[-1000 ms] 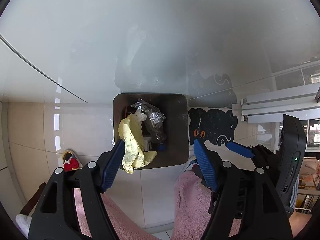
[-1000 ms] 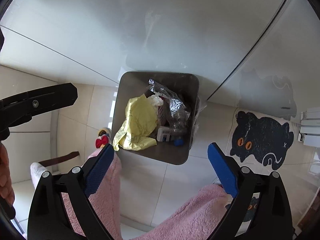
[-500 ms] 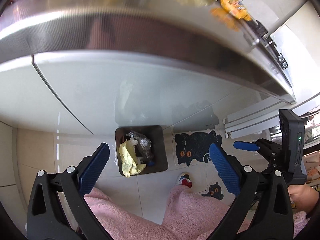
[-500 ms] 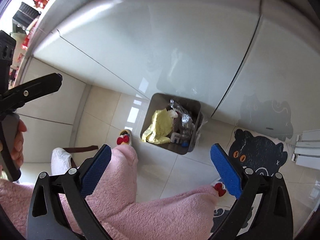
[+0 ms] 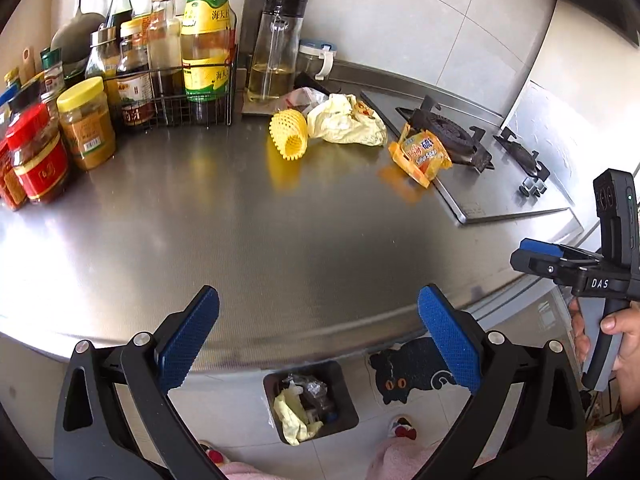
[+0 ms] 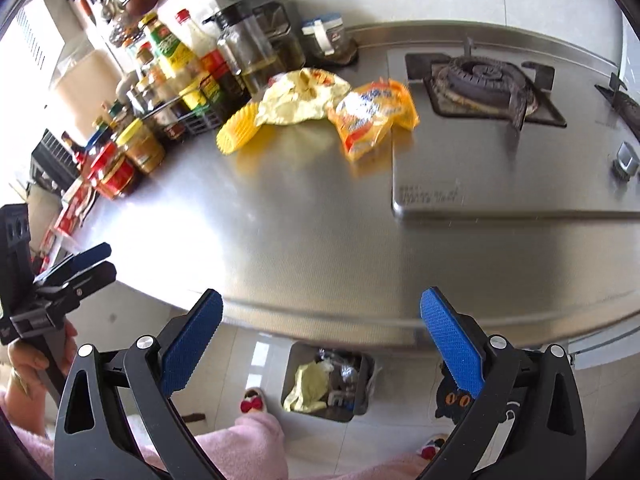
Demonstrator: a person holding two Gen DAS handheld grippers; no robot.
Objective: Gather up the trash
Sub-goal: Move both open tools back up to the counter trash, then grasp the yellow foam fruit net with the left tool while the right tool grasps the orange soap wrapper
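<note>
On the steel counter (image 5: 240, 232) lie an orange snack wrapper (image 5: 420, 154) (image 6: 372, 116), a crumpled pale yellow bag (image 5: 346, 122) (image 6: 300, 98) and a yellow foam net sleeve (image 5: 289, 136) (image 6: 238, 130). A grey trash bin (image 5: 310, 402) (image 6: 330, 384) stands on the floor below the counter edge, with a yellow bag and clear plastic inside. My left gripper (image 5: 318, 336) is open and empty above the counter's front edge. My right gripper (image 6: 320, 336) is open and empty too, and also shows at the right (image 5: 536, 254).
Sauce bottles and jars in a wire rack (image 5: 172, 80) crowd the counter's back left. A gas hob (image 5: 460, 140) (image 6: 484, 76) sits at the right. Black cat mats (image 5: 408, 372) lie on the tiled floor beside the bin, near pink-robed legs (image 6: 240, 448).
Both grippers have risen from just above the bin to above the counter edge. The countertop and its trash have come into view, and the left jaws have spread wider.
</note>
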